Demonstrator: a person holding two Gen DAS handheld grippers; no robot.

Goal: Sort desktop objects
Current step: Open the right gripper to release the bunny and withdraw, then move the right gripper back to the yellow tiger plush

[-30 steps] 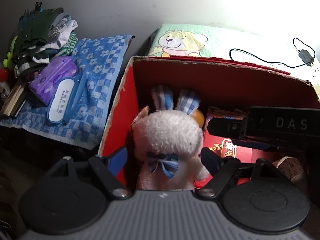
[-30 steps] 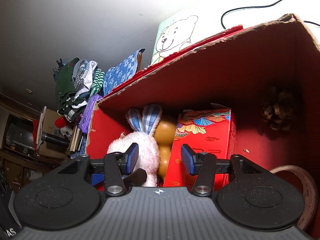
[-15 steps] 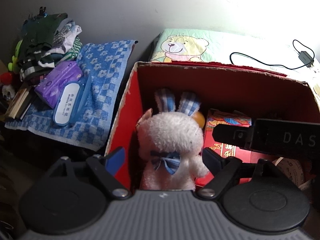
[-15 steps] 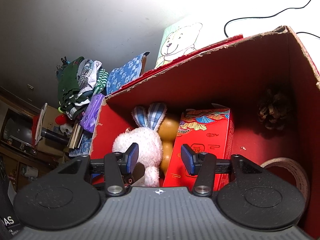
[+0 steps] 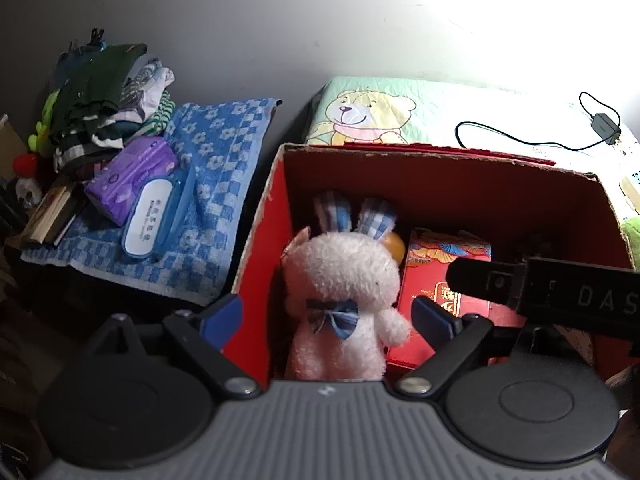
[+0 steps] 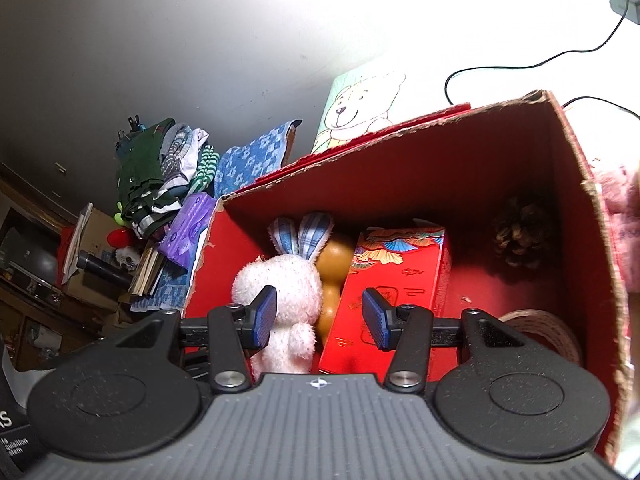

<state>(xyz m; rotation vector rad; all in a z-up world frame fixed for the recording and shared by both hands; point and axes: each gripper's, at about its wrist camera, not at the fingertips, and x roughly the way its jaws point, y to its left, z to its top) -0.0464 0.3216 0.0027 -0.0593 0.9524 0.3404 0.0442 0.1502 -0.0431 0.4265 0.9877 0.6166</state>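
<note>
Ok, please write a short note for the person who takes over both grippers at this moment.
Left gripper: open, holds nothing, above the plush rabbit.
Right gripper: open, holds nothing, above the middle of the red box.
Inside the box: rabbit at the left wall, a gourd beside it, a red carton, a pine cone at the back right, a tape roll at the front right.
Done: these five are in the box.
Left: I cannot tell; a purple pack and a blue case lie outside on the blue towel.
</note>
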